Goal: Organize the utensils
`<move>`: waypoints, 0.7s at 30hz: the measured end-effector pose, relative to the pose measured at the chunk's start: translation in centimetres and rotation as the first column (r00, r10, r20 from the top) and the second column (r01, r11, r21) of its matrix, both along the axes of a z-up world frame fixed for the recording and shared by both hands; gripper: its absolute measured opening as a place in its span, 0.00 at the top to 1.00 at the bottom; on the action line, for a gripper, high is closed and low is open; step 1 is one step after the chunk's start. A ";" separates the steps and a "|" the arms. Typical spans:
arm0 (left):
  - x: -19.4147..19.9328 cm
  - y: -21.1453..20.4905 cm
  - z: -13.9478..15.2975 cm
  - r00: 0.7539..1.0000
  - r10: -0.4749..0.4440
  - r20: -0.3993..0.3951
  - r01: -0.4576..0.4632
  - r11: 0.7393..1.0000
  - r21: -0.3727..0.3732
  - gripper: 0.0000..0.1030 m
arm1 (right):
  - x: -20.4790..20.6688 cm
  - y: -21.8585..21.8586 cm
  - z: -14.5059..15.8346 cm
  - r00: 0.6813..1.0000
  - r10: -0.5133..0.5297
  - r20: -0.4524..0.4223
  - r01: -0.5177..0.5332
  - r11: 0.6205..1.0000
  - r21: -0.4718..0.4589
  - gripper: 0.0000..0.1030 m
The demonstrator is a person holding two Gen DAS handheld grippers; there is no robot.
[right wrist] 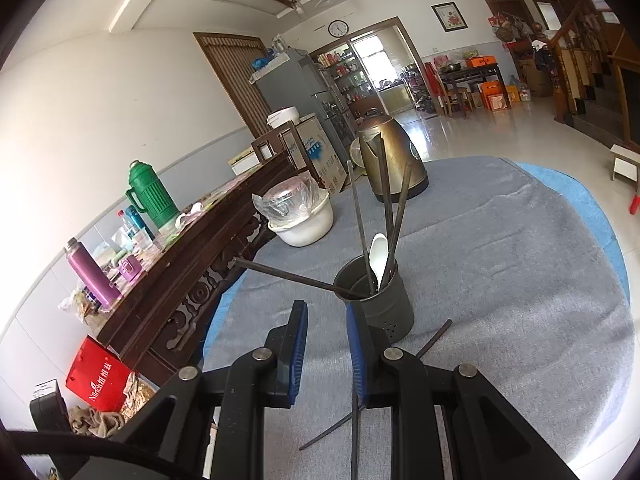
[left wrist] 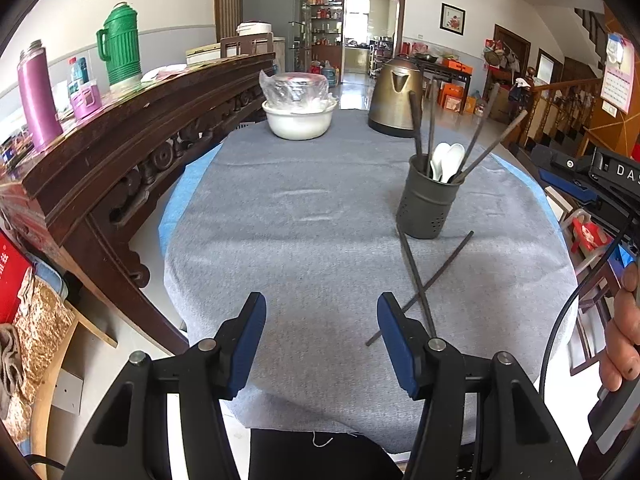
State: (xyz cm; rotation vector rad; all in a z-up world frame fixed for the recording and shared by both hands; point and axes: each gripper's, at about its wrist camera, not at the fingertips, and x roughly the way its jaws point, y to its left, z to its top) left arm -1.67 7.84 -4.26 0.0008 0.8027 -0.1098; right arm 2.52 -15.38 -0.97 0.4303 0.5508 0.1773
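Note:
A dark grey utensil holder (left wrist: 426, 206) stands on the grey tablecloth (left wrist: 300, 220). It holds several dark chopsticks (left wrist: 430, 120) and white spoons (left wrist: 446, 160). Two dark chopsticks (left wrist: 416, 276) lie crossed on the cloth just in front of it. My left gripper (left wrist: 322, 312) is open and empty, low over the cloth, left of the crossed chopsticks. My right gripper (right wrist: 327, 320) is open and empty, just above the cloth, close in front of the holder (right wrist: 380, 300). The crossed chopsticks (right wrist: 354, 428) lie under its right finger.
A bronze kettle (left wrist: 396, 98) and a white bowl (left wrist: 298, 120) with plastic-wrapped dishes stand at the table's far end. A carved dark wooden sideboard (left wrist: 132, 128) runs along the left, bearing a green thermos (left wrist: 120, 44) and a purple flask (left wrist: 38, 96). A hand (left wrist: 620, 328) shows at right.

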 end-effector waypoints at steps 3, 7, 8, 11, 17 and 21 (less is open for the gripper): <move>0.0 0.7 -0.3 1.000 0.014 -0.009 -0.014 1.000 -0.007 0.43 | 0.0 0.1 0.2 1.000 -0.001 0.001 0.001 1.000 -0.006 0.78; -0.1 1.7 -0.5 0.999 0.031 -0.012 -0.031 0.999 -0.021 0.43 | -0.3 0.4 1.0 1.000 -0.002 0.015 0.002 1.000 -0.012 0.78; -0.2 1.8 -0.5 0.999 0.034 -0.012 -0.034 0.999 -0.024 0.43 | -0.5 0.5 1.2 1.000 -0.002 0.022 0.002 1.000 -0.013 0.78; -0.2 2.3 -0.7 0.999 0.041 -0.015 -0.042 0.999 -0.031 0.43 | -0.7 0.5 1.5 0.999 -0.003 0.032 0.003 1.000 -0.023 0.78; -0.4 3.0 -1.0 0.999 0.047 -0.022 -0.048 0.998 -0.038 0.43 | -0.4 0.6 0.9 1.000 -0.005 0.009 0.005 0.999 -0.034 0.78; -0.6 3.3 -1.3 0.998 0.051 -0.036 -0.053 0.997 -0.048 0.43 | -0.2 0.2 0.2 1.000 -0.012 -0.018 0.011 1.000 -0.021 0.78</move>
